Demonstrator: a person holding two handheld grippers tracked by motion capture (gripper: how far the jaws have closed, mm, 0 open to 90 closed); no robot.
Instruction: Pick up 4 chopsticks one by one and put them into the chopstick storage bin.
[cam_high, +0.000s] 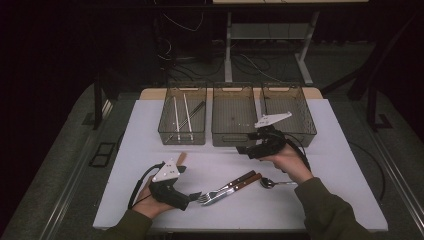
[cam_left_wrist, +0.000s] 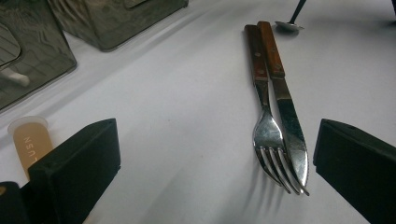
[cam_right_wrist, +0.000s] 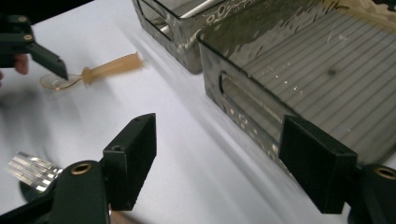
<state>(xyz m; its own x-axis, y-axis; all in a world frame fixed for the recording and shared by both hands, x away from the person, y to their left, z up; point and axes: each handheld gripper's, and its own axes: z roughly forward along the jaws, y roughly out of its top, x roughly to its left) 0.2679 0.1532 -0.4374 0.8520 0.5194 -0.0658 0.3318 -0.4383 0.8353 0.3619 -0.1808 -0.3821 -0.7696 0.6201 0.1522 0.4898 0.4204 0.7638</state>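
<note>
- Where the high view looks down on the white counter, fork + knife lie side by side near front edge, touching, wood handles toward the far right; spoon just right of them. Left hand-held gripper sits low, tips just left of fork tines. Right hand-held gripper is held above counter, in front of the middle of three mesh bins; thin sticks lie in the left bin.
- Left gripper view: jaws released, wide apart, nothing between the pads; fork + knife lie ahead toward the right jaw, not touched. Spoon bowl beyond the handles. Tan plastic piece by left jaw.
- Right gripper view: jaws released, nothing held; bin wall just ahead. Tan plastic spoon on counter farther off, by other gripper's tip.
</note>
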